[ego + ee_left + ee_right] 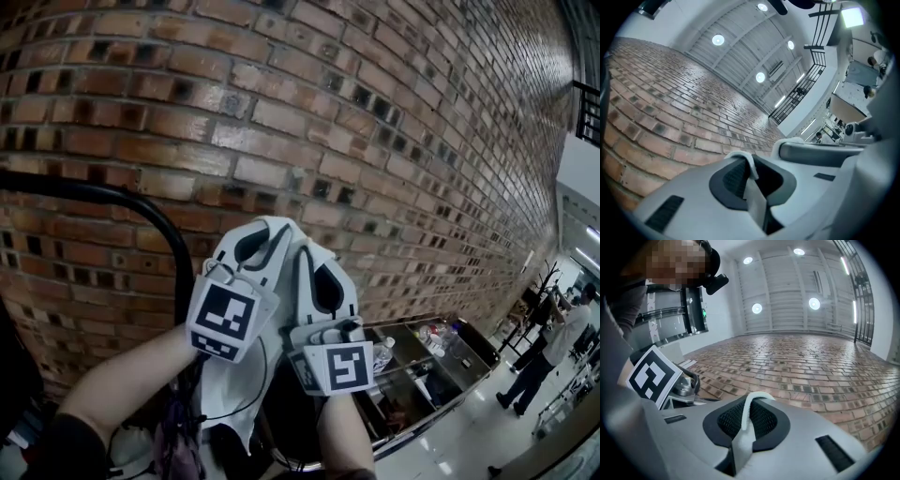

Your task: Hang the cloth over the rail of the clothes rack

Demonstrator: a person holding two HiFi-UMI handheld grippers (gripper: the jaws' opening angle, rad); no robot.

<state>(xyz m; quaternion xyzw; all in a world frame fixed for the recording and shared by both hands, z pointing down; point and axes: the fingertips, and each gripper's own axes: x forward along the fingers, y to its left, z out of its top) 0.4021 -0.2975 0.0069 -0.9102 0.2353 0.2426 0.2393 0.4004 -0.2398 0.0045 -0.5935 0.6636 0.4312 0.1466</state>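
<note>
In the head view both grippers are raised side by side in front of a brick wall. My left gripper (255, 242) and right gripper (323, 274) are each shut on the top edge of a white cloth (228, 394), which hangs down between my arms. The rack's black rail (112, 197) curves in from the left, just left of and behind the left gripper. In the left gripper view a fold of the cloth (751, 171) is pinched in the left gripper (750, 164). The right gripper view shows a strip of the cloth (746, 414) clamped in the right gripper (750, 405).
The brick wall (356, 112) fills the background close ahead. Dark garments (178, 441) hang low at the left under the rail. A steel counter (441, 366) with a bottle (382, 354) stands at lower right. People (553, 347) stand far right.
</note>
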